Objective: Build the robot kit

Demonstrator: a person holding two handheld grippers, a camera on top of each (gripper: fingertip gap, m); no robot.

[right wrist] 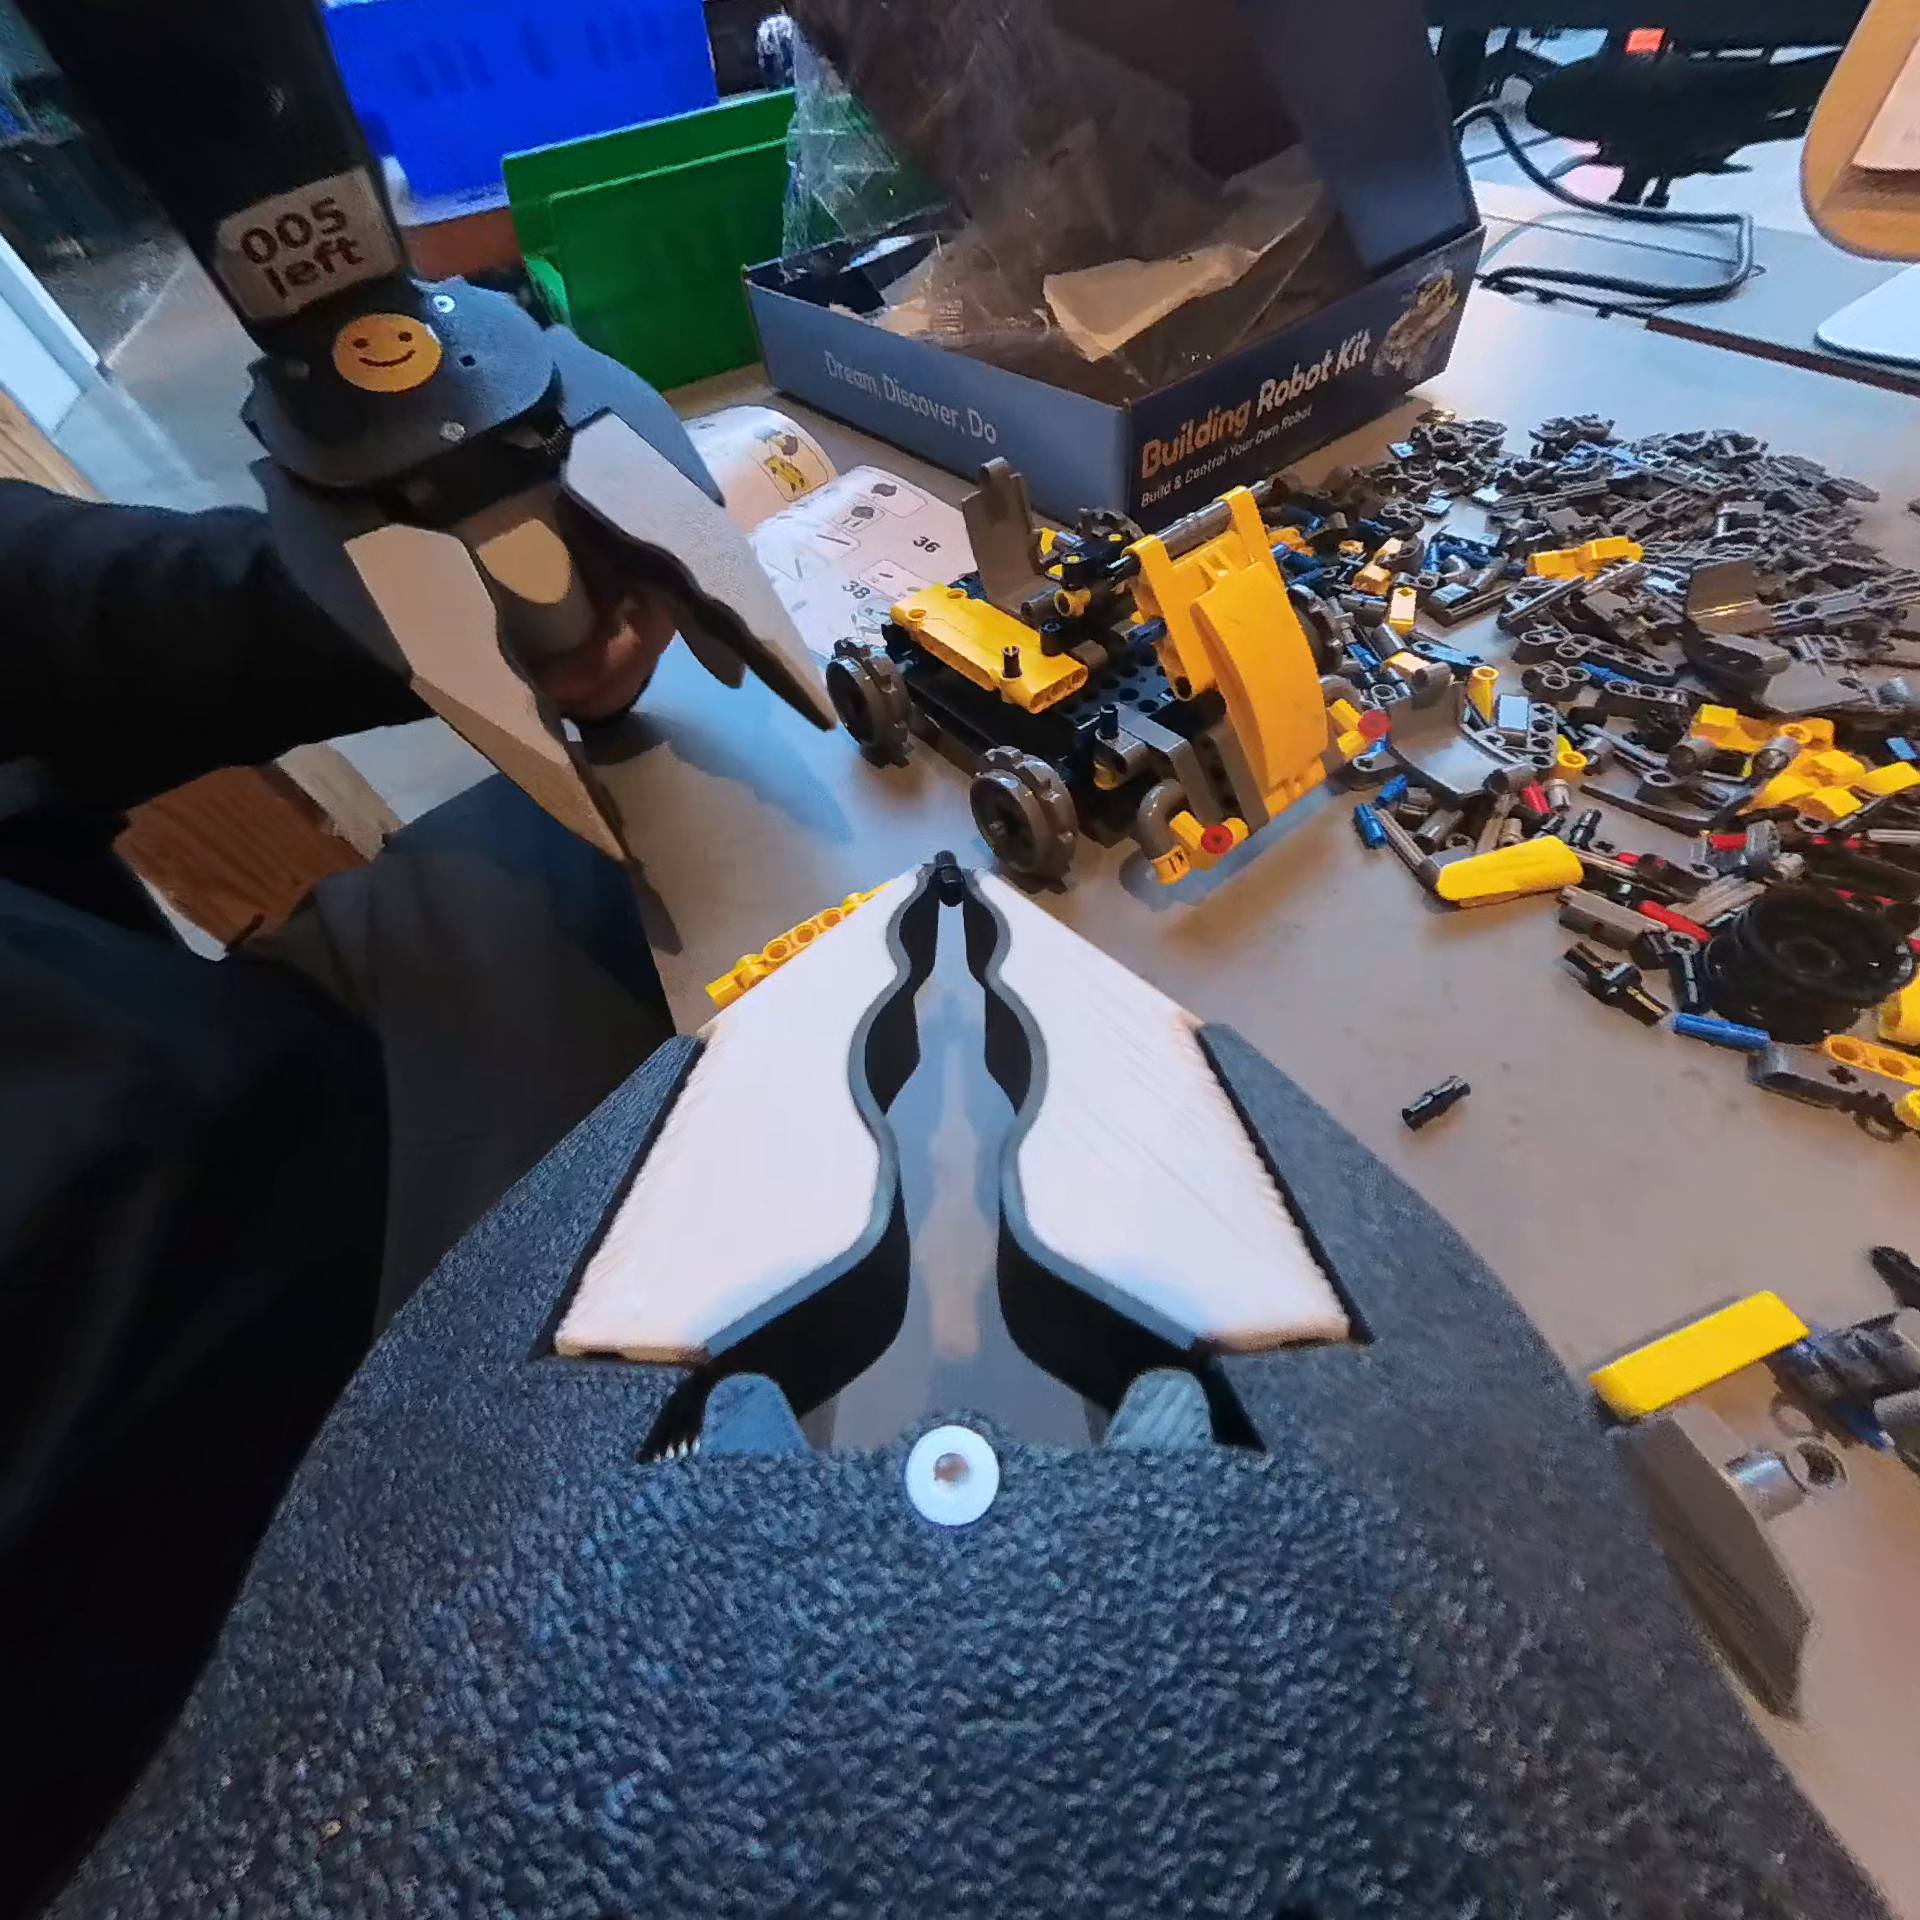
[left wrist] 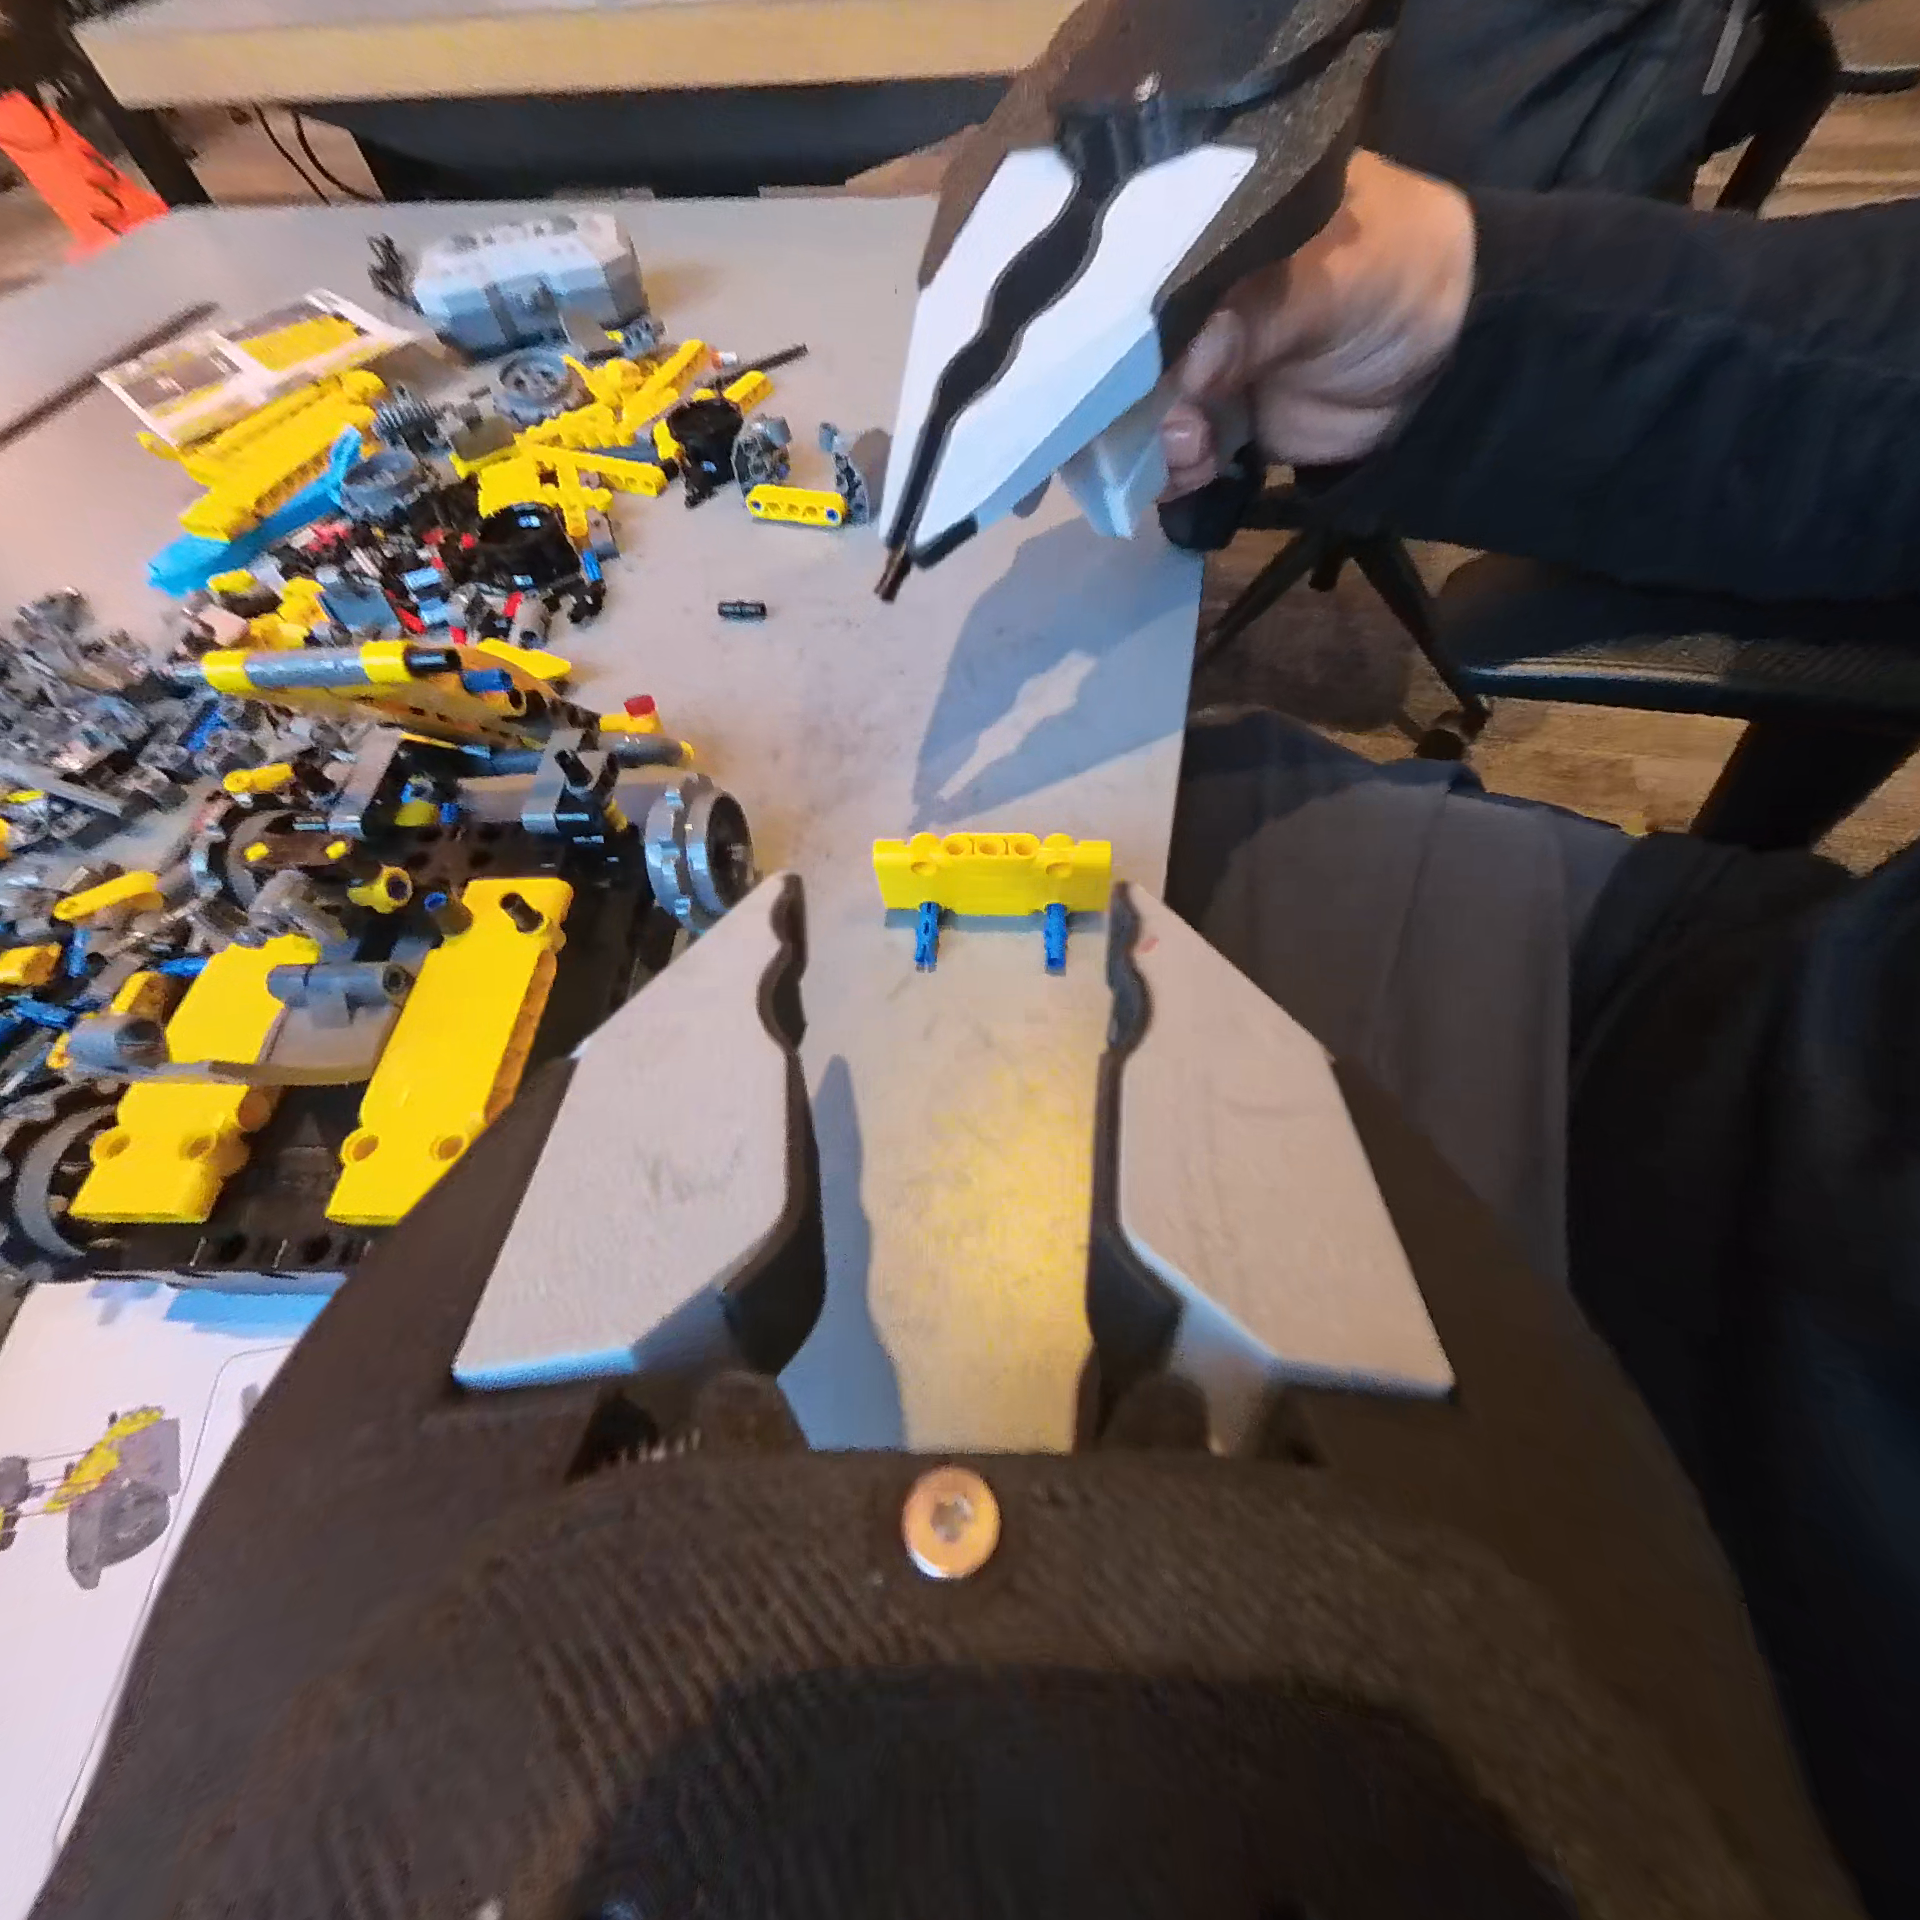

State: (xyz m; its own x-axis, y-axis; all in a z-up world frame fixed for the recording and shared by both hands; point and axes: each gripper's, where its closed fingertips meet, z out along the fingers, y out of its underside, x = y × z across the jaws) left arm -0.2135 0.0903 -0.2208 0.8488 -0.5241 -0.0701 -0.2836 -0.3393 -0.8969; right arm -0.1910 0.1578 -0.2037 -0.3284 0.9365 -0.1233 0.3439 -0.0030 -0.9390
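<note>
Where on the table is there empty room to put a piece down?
Bare table lies between the yellow beam with blue pins, the lone black pin and the table's right edge. The parts pile and half-built vehicle crowd the other side.

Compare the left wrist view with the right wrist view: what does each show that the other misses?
Only the left wrist view shows the two blue pins under the yellow beam, with the open left claw around it, and the grey block at the far end. Only the right wrist view shows the kit box and green bin. Both show the right claw shut on a small black pin, a loose black pin and the tracked vehicle.
</note>
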